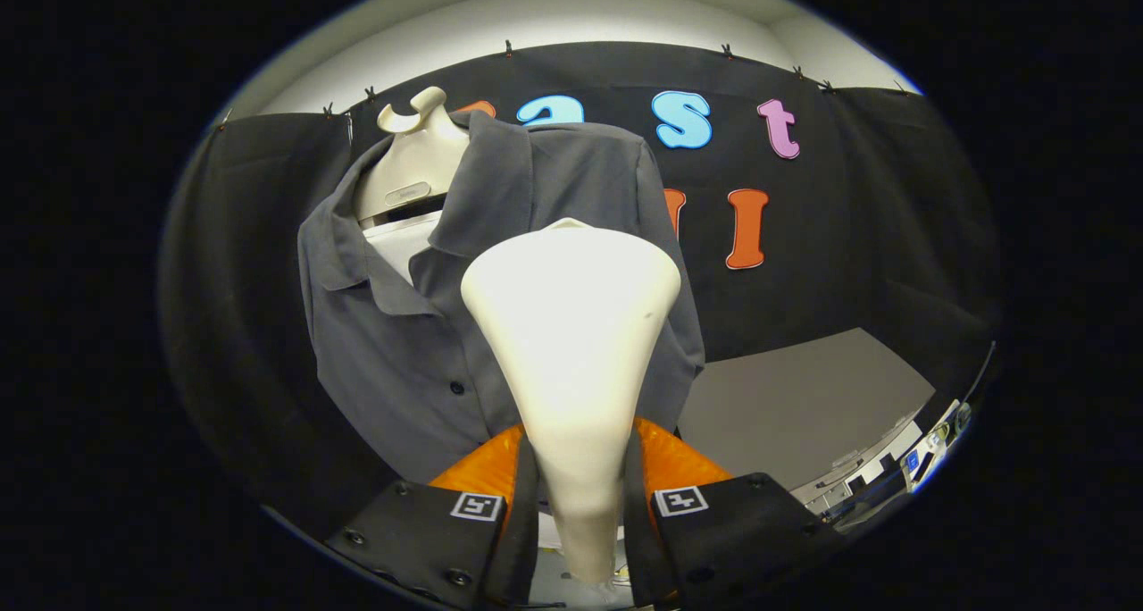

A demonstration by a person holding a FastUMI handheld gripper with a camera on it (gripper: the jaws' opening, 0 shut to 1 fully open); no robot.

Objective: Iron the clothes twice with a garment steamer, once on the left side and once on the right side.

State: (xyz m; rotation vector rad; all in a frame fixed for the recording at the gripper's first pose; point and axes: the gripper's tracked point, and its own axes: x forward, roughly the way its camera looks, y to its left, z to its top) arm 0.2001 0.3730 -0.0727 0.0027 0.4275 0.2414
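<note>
the gripper (580, 495) is clamping both fingers on the neck of a cream, cone-shaped plastic garment steamer (571, 325) — its head is pointing at the grey button-up shirt (402, 352) on a cream mannequin (412, 160).

Black cloth (857, 263) is hanging as the back wall, small clips (728, 51) pinning its top edge. A pale wall (571, 17) is rising above it, brightly lit. A grey surface (795, 405) is stretching out on the right below the cloth, with some blurred equipment (902, 464) sitting at its near edge.
</note>
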